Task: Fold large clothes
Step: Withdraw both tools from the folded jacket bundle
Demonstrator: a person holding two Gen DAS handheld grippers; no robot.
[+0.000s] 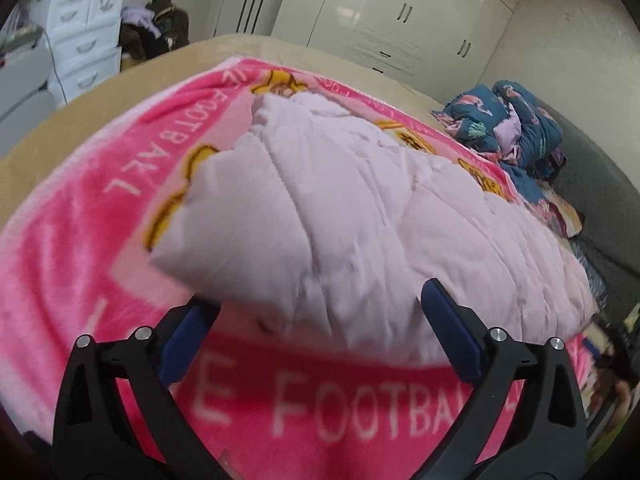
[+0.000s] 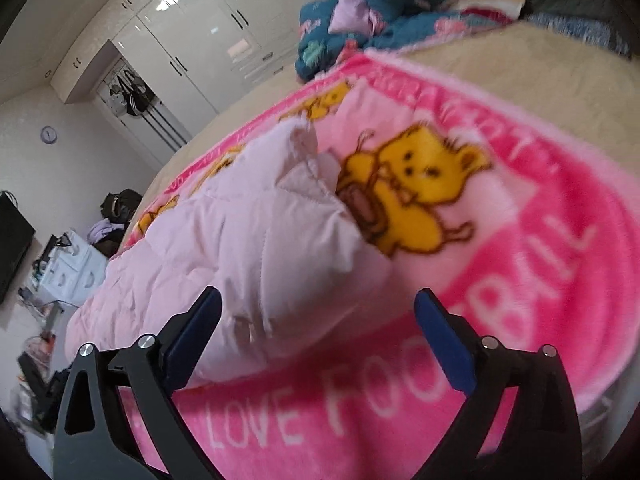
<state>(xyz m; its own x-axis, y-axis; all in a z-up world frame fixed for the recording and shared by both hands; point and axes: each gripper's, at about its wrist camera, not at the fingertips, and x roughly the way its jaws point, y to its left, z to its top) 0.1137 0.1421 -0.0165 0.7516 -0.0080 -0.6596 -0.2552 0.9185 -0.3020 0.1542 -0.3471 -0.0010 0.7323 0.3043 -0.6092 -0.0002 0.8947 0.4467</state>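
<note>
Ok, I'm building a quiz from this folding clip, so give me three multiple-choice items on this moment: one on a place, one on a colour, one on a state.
1. What does the pale pink quilted garment lie on?
A. a bare wooden floor
B. the bright pink blanket lettered FOOTBALL
C. a white drawer unit

2. What colour are the bears printed on the blanket?
A. yellow
B. green
C. black

3. How do the left gripper and right gripper stand?
A. both shut on the garment
B. only the left is open
C. both open, pads not pressing the cloth

Answers: 1 B, the blanket shows all round the garment in both views. 2 A, the right wrist view shows yellow bears. 3 C, in each view the blue pads stand wide apart with the garment's near edge loose between them.
</note>
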